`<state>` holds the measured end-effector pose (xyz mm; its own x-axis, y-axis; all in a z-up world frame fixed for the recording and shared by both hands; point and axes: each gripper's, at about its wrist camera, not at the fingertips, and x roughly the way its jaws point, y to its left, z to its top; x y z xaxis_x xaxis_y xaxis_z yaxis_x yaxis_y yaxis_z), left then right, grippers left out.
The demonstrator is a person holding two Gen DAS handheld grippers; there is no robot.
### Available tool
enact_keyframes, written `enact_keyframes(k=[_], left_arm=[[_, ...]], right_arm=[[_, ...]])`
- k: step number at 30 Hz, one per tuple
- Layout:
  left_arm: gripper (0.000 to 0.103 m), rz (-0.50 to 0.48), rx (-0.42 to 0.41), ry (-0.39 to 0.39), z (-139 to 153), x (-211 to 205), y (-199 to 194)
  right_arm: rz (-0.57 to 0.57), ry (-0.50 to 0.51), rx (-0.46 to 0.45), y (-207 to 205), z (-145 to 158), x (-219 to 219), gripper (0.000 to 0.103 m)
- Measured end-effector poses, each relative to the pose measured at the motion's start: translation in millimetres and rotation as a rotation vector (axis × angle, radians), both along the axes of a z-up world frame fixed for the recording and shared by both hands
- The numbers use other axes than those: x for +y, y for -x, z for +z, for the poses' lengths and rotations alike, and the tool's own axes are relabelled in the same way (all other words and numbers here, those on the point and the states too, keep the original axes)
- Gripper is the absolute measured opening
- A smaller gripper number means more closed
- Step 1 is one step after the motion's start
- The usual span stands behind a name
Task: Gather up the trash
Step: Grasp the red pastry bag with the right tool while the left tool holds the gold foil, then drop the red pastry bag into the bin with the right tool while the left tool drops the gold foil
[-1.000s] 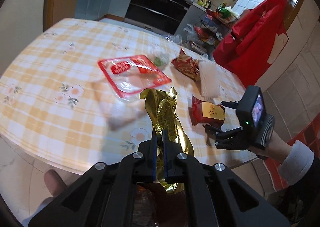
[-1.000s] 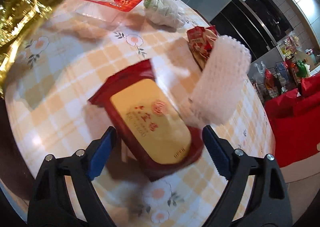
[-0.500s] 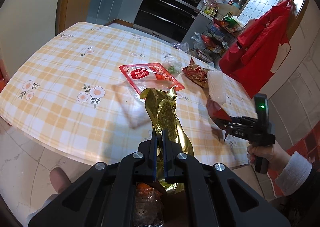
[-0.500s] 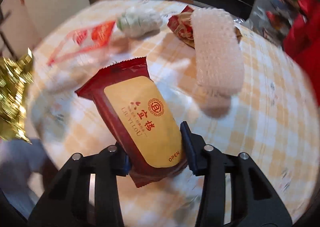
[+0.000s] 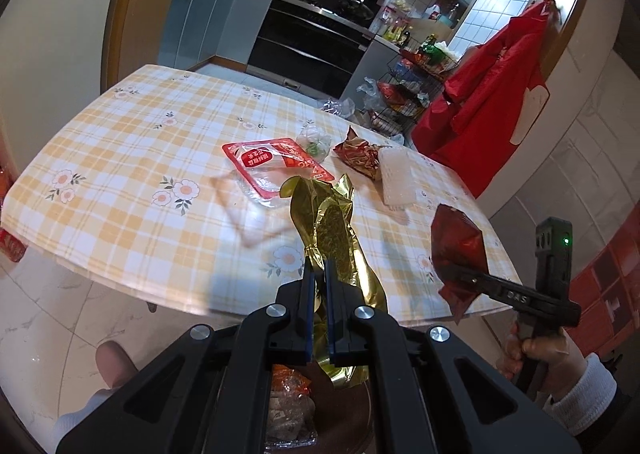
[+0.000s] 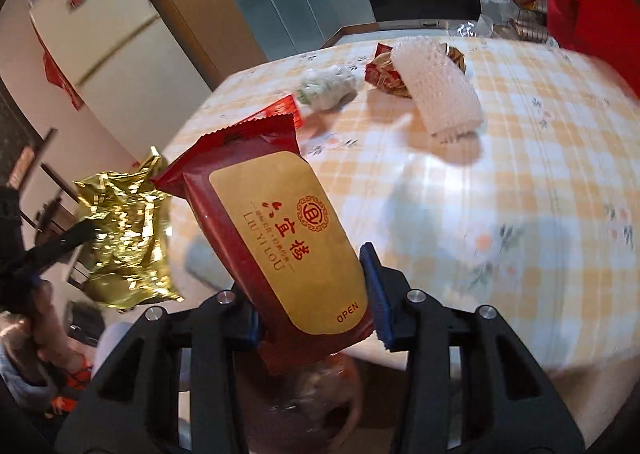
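Left gripper [image 5: 317, 282]: jaws pinched tight on a crumpled gold foil wrapper [image 5: 332, 230], carried clear of the table.

Right gripper [image 6: 310, 310]: jaws part-closed, having just been closing, pads now pressed on the sides of a red snack packet with gold label [image 6: 280, 238], lifted off the checked tablecloth [image 5: 132, 158].

On the table: a clear tray with red film [image 5: 272, 166], a small clear bag with green bits [image 5: 314, 140], a crumpled red wrapper [image 5: 358, 156] touching a white foam net sleeve [image 5: 396, 182].
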<state>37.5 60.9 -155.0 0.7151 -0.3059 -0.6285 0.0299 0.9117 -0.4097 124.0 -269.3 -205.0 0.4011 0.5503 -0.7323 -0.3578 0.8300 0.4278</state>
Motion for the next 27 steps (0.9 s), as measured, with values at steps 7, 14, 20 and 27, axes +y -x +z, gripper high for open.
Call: enact_keyframes(k=[7, 14, 20, 27], left_arm=[[0.005, 0.023, -0.013, 0.007, 4, 14, 38], [0.005, 0.048, -0.027, 0.025, 7, 27, 66], [0.005, 0.052, -0.052, 0.019, 13, 29, 81], [0.005, 0.056, -0.068, 0.018, 19, 29, 89]], right_arm=[[0.008, 0.005, 0.031, 36, 2, 5, 0.043], [0.028, -0.024, 0.095, 57, -6, 16, 0.043], [0.074, -0.018, 0.103, 68, -1, 32, 0.045], [0.108, -0.019, 0.121, 78, 0, 40, 0.055]])
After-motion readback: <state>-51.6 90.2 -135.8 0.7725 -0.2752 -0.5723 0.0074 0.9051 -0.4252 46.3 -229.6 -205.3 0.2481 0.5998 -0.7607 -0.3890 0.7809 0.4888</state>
